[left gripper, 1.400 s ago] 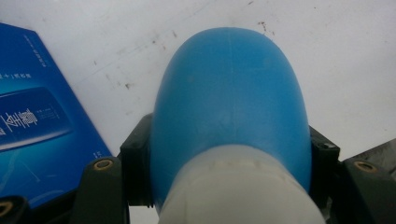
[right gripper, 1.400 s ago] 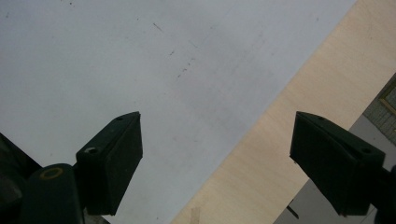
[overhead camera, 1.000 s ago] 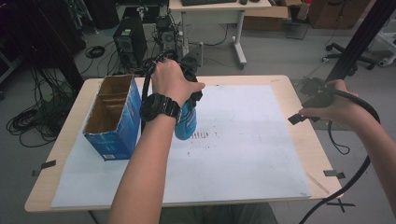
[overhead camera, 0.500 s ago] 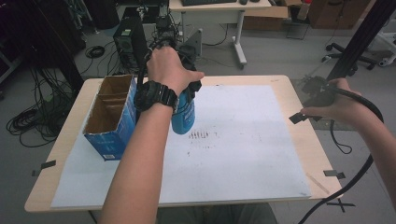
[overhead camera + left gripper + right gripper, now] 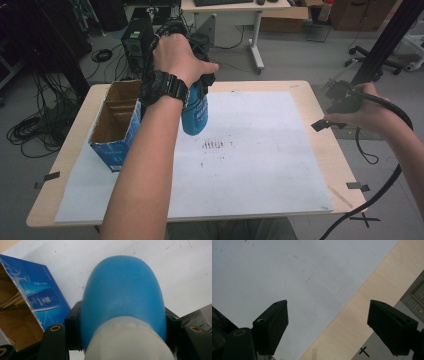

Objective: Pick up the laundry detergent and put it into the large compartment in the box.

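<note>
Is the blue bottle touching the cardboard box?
Apart. The left gripper view shows white sheet between the blue bottle and cardboard box.

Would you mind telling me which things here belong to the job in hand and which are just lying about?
In the job:
- blue bottle, gripped by the left claw
- open blue carton beside it

Lying about:
- white sheet covering the table
- right claw, open, holding nothing
- computer tower on the floor
</note>
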`<action>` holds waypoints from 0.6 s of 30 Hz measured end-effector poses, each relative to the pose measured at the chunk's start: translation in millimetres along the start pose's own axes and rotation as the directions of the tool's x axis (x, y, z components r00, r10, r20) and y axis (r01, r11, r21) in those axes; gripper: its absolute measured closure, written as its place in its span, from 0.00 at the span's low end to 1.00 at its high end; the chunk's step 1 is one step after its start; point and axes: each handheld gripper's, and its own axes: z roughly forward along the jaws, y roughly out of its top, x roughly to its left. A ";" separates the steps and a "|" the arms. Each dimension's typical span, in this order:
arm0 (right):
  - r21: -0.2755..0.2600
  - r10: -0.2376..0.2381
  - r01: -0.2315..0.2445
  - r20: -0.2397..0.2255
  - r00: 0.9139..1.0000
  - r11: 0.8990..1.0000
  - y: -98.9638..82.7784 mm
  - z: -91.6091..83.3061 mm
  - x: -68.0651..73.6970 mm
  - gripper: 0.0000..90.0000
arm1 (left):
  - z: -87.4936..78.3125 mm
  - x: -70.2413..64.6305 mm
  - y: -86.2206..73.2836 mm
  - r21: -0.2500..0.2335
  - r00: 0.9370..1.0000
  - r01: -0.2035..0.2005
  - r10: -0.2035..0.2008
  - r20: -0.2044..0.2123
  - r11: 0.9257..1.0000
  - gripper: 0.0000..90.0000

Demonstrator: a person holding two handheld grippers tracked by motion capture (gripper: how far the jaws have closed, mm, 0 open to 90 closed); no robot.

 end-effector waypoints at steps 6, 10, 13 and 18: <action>-0.001 0.000 0.000 0.002 1.000 1.000 1.4 -1.7 -0.1 0.19 | -8.4 4.8 -0.4 -0.006 1.000 0.012 -0.012 0.001 1.000 0.42; -0.001 0.000 0.000 0.003 1.000 1.000 2.4 -2.1 -0.1 0.19 | -13.1 8.7 -0.4 -0.008 1.000 0.017 -0.017 -0.001 1.000 0.42; 0.002 0.001 -0.001 0.002 1.000 1.000 2.9 -1.6 -0.3 0.19 | -15.8 11.3 -0.3 -0.010 1.000 0.021 -0.021 -0.003 1.000 0.42; 0.004 0.003 -0.003 0.002 1.000 1.000 3.8 -0.4 -1.4 0.19 | -19.1 16.5 -0.6 -0.017 1.000 0.030 -0.030 0.002 0.999 0.42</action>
